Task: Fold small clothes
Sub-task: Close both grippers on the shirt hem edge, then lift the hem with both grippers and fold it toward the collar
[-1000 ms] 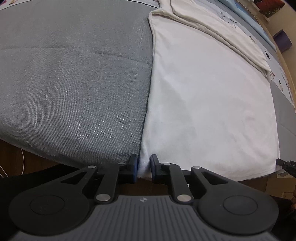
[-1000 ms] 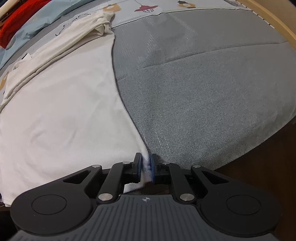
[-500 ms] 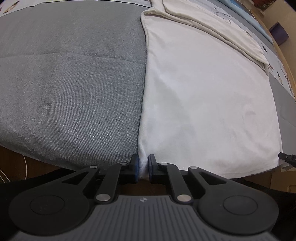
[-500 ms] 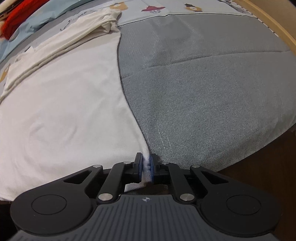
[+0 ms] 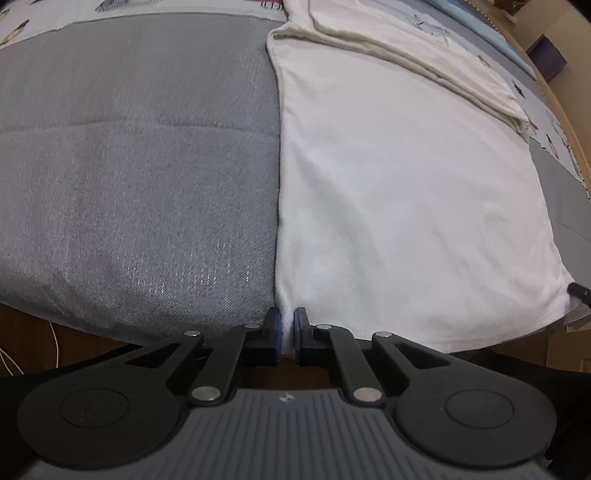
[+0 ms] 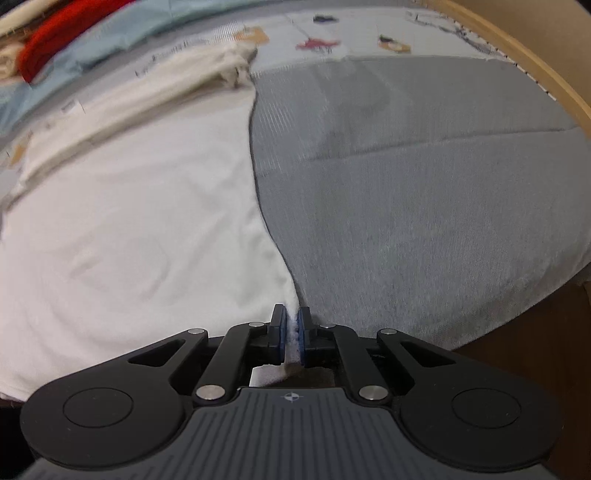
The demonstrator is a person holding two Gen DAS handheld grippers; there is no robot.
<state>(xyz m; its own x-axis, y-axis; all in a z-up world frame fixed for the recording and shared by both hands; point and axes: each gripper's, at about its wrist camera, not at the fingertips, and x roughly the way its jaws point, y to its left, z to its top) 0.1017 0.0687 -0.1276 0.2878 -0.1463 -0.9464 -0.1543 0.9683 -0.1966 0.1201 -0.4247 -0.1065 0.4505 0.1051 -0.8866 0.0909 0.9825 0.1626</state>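
Observation:
A white garment [image 5: 406, 206] lies spread flat on the grey bed cover [image 5: 140, 177], its far part folded over in a band [image 5: 424, 62]. My left gripper [image 5: 287, 332] is shut on the garment's near left corner at the bed's edge. In the right wrist view the same garment [image 6: 140, 229] fills the left half. My right gripper [image 6: 291, 332] is shut on its near right corner, with white cloth pinched between the blue pads. The tip of the right gripper shows at the left wrist view's right edge [image 5: 580, 290].
The grey cover [image 6: 424, 221] ends at a wooden bed frame [image 6: 517, 55] on the right. Red cloth [image 6: 62, 40] and light blue cloth [image 6: 122, 33] lie at the far left. A patterned sheet [image 6: 332, 33] lies beyond the garment. Brown floor [image 5: 22, 332] shows below the bed's edge.
Both grippers have moved forward over the bed with the garment's near corners pinched. The left jaws closed fully on the corner. The right wrist view is now blurred by motion.

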